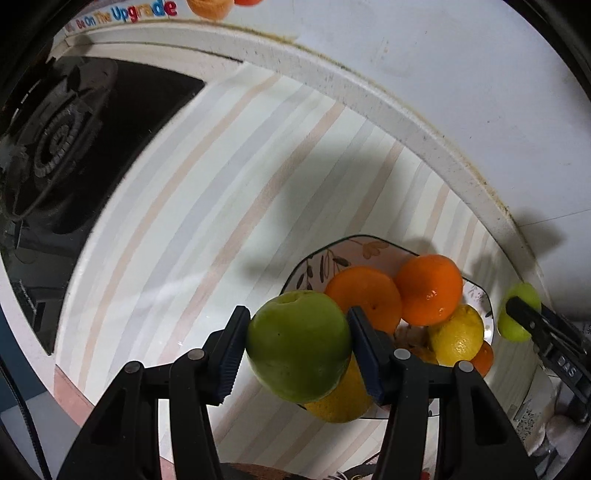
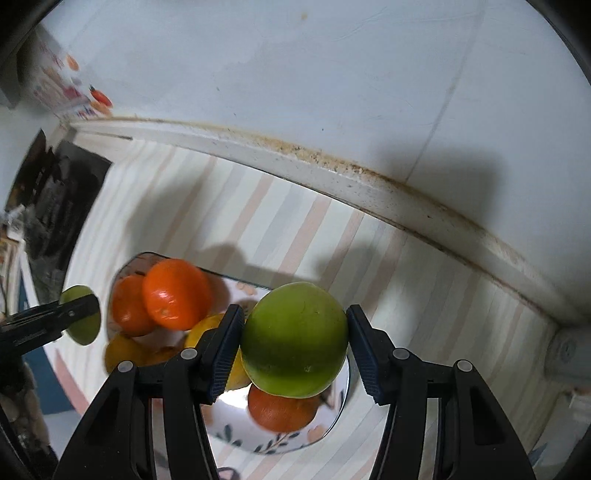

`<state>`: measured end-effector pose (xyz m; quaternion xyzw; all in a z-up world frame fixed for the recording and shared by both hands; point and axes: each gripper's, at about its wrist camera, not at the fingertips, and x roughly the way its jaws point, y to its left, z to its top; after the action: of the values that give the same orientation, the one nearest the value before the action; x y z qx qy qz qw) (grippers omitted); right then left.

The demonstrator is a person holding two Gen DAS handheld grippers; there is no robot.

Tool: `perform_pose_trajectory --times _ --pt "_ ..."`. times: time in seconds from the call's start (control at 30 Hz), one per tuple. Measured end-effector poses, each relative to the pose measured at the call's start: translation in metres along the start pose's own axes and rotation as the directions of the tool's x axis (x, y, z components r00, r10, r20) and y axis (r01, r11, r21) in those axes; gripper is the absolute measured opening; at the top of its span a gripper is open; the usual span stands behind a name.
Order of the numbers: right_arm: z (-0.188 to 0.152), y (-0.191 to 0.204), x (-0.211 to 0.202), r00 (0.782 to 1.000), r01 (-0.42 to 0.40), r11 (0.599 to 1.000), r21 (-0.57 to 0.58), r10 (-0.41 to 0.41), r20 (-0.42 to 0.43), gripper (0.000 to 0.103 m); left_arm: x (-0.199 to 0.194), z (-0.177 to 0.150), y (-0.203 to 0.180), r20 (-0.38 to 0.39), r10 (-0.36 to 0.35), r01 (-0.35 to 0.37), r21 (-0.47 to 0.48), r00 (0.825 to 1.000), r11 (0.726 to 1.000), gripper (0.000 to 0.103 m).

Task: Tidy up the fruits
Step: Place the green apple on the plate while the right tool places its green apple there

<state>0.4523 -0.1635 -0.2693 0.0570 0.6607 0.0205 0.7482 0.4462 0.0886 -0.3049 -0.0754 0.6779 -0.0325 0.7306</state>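
Note:
My left gripper is shut on a green apple and holds it above the near rim of a floral bowl. The bowl holds oranges and lemons. My right gripper is shut on a second green apple and holds it above the same bowl, over an orange. Each gripper shows in the other's view: the right one at the far right, the left one at the far left.
The bowl stands on a striped counter against a white wall with a raised, stained back ledge. A black gas stove lies to the left. A colourful poster hangs behind the stove.

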Motion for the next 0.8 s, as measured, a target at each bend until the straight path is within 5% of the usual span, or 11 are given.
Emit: perform_pose_trajectory --times 0.5,0.73,0.8 --pt "-0.012 -0.009 0.027 0.997 -0.037 0.999 0.036 0.039 -0.070 0.061 0.012 0.003 0.013 -0.055 -0.067 0.062 -0.081 0.996 0.995 0.054" --pt "-0.012 -0.012 0.013 0.997 -0.053 0.997 0.059 0.056 -0.053 0.086 0.003 0.003 0.012 -0.037 -0.068 0.064 -0.092 0.997 0.994 0.058" --pt "-0.016 -0.012 0.006 0.997 -0.057 0.997 0.056 0.059 -0.043 0.090 -0.004 0.002 0.008 -0.022 -0.047 0.046 -0.070 0.999 0.996 0.067"
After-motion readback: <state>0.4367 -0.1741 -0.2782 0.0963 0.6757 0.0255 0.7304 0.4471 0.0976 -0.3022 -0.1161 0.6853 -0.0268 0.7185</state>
